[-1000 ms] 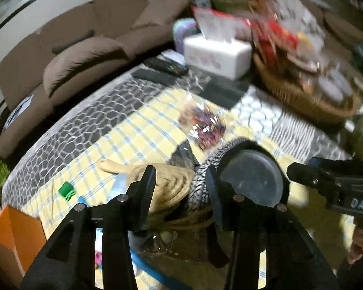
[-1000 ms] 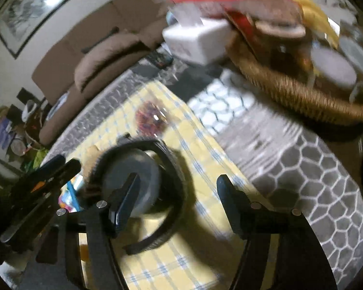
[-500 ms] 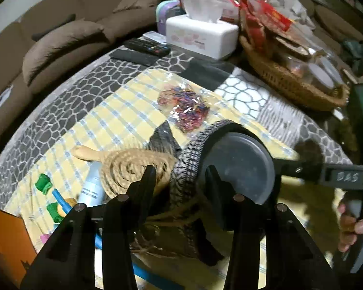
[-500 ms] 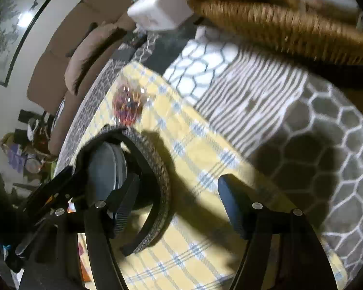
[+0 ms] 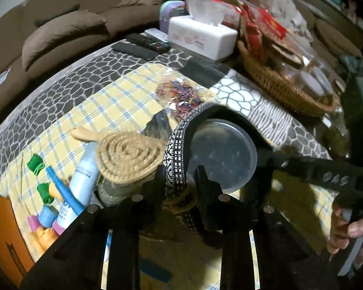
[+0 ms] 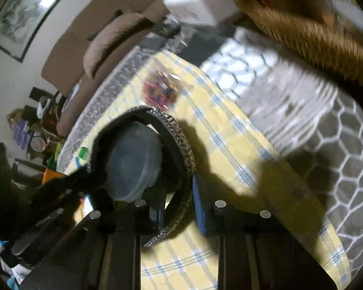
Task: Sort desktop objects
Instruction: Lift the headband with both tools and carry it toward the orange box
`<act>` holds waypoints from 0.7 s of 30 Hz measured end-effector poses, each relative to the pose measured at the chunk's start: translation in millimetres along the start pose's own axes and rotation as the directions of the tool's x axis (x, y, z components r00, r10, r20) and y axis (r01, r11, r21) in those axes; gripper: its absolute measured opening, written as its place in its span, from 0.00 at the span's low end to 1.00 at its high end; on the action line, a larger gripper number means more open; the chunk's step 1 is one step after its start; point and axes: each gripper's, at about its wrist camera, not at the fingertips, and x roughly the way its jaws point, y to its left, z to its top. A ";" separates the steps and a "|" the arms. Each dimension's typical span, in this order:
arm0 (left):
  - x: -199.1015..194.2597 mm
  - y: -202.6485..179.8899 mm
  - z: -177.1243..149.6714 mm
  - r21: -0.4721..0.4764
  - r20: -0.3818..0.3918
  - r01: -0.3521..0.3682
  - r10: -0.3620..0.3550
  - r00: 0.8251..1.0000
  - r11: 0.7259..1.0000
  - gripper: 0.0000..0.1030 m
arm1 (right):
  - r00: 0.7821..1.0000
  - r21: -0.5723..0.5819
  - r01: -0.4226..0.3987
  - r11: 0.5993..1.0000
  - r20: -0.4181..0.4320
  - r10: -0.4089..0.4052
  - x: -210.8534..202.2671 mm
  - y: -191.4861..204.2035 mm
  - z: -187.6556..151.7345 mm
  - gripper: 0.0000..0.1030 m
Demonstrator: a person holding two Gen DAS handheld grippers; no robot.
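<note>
A black fabric basket with a black-and-white patterned rim (image 5: pixel 176 149) stands on the yellow checked cloth (image 5: pixel 104 101), and a round grey lid (image 5: pixel 223 152) lies inside it. My left gripper (image 5: pixel 180 178) is shut on the near rim. My right gripper (image 6: pixel 179 198) is shut on the opposite rim (image 6: pixel 181 140), and its body shows in the left wrist view (image 5: pixel 326 176). A coiled rope coaster (image 5: pixel 130 154) leans against the basket's left side. A clear bag of coloured bands (image 5: pixel 179 94) lies just beyond.
A white tube (image 5: pixel 82 169), a blue stick (image 5: pixel 63 188) and small coloured rolls (image 5: pixel 38 166) lie left. An orange box (image 5: pixel 2 227) is at the lower left. A tissue box (image 5: pixel 200 36), remotes (image 5: pixel 145 44) and a full wicker basket (image 5: pixel 285 89) stand behind. A sofa lies beyond.
My right gripper has closed from open onto the basket's far rim. My left gripper stays shut on the near rim, and both wrist views have shifted a little.
</note>
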 end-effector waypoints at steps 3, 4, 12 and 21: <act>-11.1 13.9 -5.8 -0.070 0.038 0.046 -0.043 0.998 0.997 0.20 | 0.996 -0.040 -0.029 0.999 0.078 0.032 -18.5 12.1 2.8 0.21; -13.6 17.3 -7.9 -0.088 0.046 0.056 -0.052 0.998 0.995 0.20 | 0.994 -0.061 -0.041 0.997 0.103 0.047 -25.8 18.9 3.3 0.21; -58.2 49.5 -14.4 -0.224 0.244 0.154 -0.097 0.965 0.962 0.20 | 0.948 -0.268 -0.091 0.959 0.272 0.166 -65.8 70.8 -0.7 0.21; -115.3 68.2 -4.8 -0.267 0.473 0.124 0.018 0.881 0.956 0.20 | 0.878 -0.507 -0.075 0.859 0.375 0.298 -89.9 122.4 -26.4 0.21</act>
